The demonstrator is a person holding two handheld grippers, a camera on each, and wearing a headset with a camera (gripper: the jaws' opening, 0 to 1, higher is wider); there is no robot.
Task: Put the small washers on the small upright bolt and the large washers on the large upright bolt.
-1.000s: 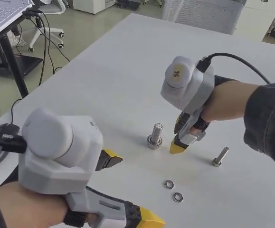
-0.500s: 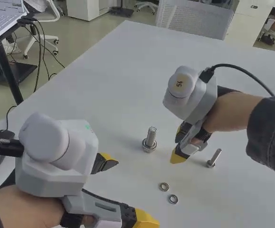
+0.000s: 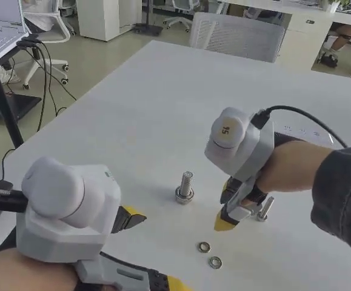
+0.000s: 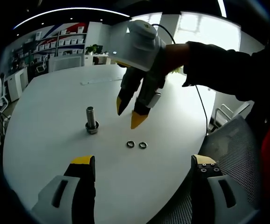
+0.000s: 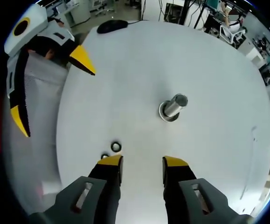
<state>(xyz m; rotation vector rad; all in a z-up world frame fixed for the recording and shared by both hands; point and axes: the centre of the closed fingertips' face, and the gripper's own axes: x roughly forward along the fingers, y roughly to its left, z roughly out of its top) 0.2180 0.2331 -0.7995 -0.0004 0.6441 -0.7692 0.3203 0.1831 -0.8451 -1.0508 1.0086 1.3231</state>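
- Large bolt (image 3: 185,185): stands upright mid-tabletop, long axis vertical, threaded end up. It has a wider ring-like base on the surface; can't tell if that's the head alone or washers too.
- Small bolt (image 3: 265,207): just beside the right gripper (image 3: 225,212) on its outer side, partly hidden behind it. Head down, shaft up; looks a bit slanted in head view, true tilt can't tell.
- Far washer (image 3: 204,247) & near washer (image 3: 215,262): both lie flat, holes up, side by side w/ a small gap. They sit on the person's side of the large bolt, well apart from it.
- Right gripper: points steeply down at the tabletop (image 3: 163,91) btw the 2 bolts, tips close to the surface just beyond the far washer; contact can't tell. Fingers (image 5: 174,163) parted w/ a modest gap, gripping nothing.
- Left gripper (image 4: 143,161): low at the near-left corner, aimed across the surface toward the washers & large bolt. Fingers spread wide, gripping nothing.
- Edges/room: white tabletop, wide open surface beyond & to both sides of the bolts. Its left edge runs diagonally close by the left gripper; far edge is well off.
- Count: 2 bolts, 2 loose washers, 2 grippers.
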